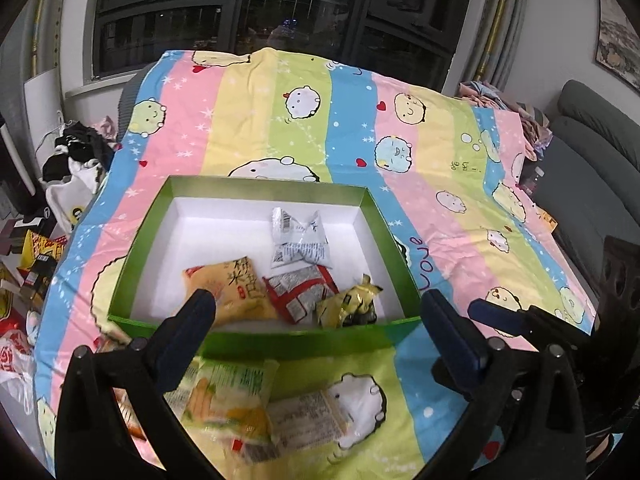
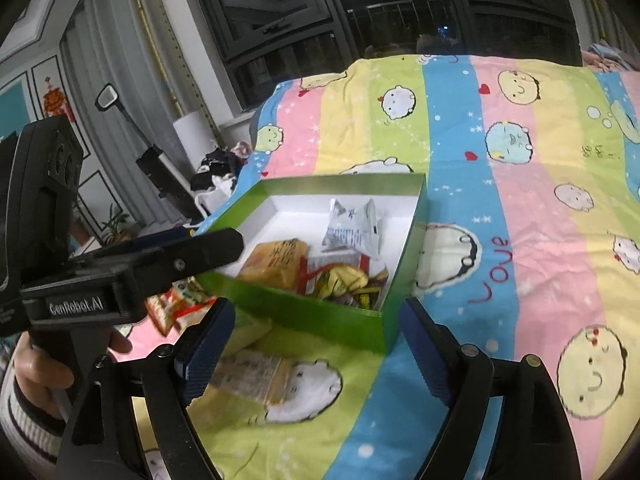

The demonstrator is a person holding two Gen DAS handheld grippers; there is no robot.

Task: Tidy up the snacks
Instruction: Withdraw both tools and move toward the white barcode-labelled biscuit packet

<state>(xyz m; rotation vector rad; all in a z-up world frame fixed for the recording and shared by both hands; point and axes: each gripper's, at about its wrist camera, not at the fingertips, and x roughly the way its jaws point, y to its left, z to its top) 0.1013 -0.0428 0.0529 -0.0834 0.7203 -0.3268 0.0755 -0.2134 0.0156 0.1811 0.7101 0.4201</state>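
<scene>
A green box [image 1: 304,342] with a white inside sits on the striped bed cover. In it lie an orange packet [image 1: 236,284], a red-and-white packet [image 1: 302,292], a gold wrapper [image 1: 350,304] and a silver packet [image 1: 298,240]. Loose snack packets lie in front of the box: a green-yellow one [image 1: 228,400] and a pale printed one [image 1: 308,416]. My left gripper [image 1: 320,328] is open and empty, above the box's near wall. My right gripper [image 2: 312,344] is open and empty, over the box's near corner [image 2: 360,326]. The left gripper's body [image 2: 132,272] shows in the right wrist view.
The cartoon bed cover [image 1: 460,208] spreads far and right of the box. Clothes and bags [image 1: 76,160] pile on the floor at the left. A grey sofa [image 1: 592,152] stands at the right. A dark window [image 1: 272,8] is behind. More packets [image 2: 176,304] lie left of the box.
</scene>
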